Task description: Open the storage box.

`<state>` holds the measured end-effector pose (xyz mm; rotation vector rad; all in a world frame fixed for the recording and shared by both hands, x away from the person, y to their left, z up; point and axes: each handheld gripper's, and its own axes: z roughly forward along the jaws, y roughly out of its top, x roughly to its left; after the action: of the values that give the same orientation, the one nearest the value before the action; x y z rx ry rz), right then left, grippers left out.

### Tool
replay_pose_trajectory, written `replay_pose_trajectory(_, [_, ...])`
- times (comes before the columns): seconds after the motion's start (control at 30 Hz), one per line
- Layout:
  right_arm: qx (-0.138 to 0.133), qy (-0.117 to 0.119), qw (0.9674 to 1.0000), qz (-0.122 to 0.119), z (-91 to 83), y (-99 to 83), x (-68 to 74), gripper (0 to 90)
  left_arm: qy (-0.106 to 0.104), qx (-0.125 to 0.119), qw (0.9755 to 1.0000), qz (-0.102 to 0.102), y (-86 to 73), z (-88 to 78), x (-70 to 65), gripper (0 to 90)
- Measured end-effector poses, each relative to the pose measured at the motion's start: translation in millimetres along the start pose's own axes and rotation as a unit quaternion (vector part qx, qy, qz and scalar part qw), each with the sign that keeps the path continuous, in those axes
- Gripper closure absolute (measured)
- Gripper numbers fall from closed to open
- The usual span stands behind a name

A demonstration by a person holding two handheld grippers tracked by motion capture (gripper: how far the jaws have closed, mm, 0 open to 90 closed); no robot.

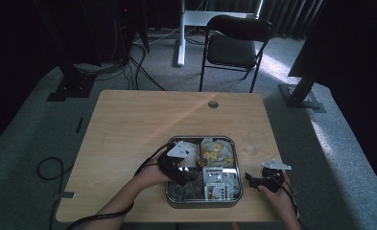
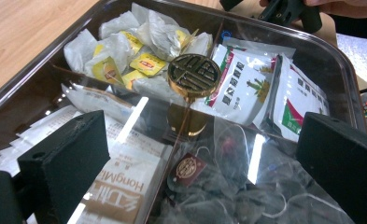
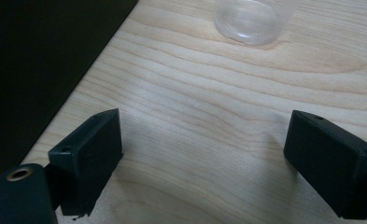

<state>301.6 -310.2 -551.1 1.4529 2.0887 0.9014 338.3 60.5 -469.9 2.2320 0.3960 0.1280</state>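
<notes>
High view: a metal tray (image 1: 169, 191) of tea bags with a clear lid sits near the table's (image 1: 128, 124) six o'clock edge. Left gripper (image 1: 176, 165) hovers over the tray's nine o'clock side, jaws spread wide before a brass lid knob (image 2: 193, 73). Right gripper (image 1: 267, 178), at the tray's three o'clock, rests released over bare wood near a clear cup (image 3: 251, 18).

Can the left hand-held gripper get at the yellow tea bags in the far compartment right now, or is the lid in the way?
Probably not yet. A clear lid with a brass knob covers the box, over the yellow tea bags. The left hand-held gripper hangs open above it; lift the lid first.
</notes>
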Motion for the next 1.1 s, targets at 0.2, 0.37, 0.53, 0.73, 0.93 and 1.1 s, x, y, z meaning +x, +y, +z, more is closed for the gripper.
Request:
replay_pose_trajectory(0.2, [0.0,0.0,1.0,0.0,0.0,0.0,0.0,10.9,0.0,0.013,0.9998,0.012,6.7,10.5,-1.3,5.0])
replay_pose_trajectory(0.37, [0.0,0.0,1.0,0.0,0.0,0.0,0.0,10.9,0.001,0.012,0.9998,0.017,14.3,17.9,-2.6,6.5])
replay_pose_trajectory(0.53, [0.0,0.0,1.0,0.0,0.0,0.0,0.0,10.9,0.011,0.014,0.9998,0.013,17.9,24.2,-1.7,18.9])
replay_pose_trajectory(0.73, [0.0,0.0,1.0,0.001,0.0,0.0,0.0,10.9,0.028,0.029,0.9991,0.016,20.7,31.3,-4.4,31.7])
replay_pose_trajectory(0.93, [-0.001,0.0,1.0,0.001,0.0,0.0,0.1,10.9,0.026,0.032,0.9991,0.009,19.9,36.2,-3.4,40.3])
replay_pose_trajectory(1.1, [0.0,0.0,1.0,0.0,0.0,0.0,0.0,10.9,0.023,0.026,0.9994,0.003,20.9,37.1,-2.5,48.3])
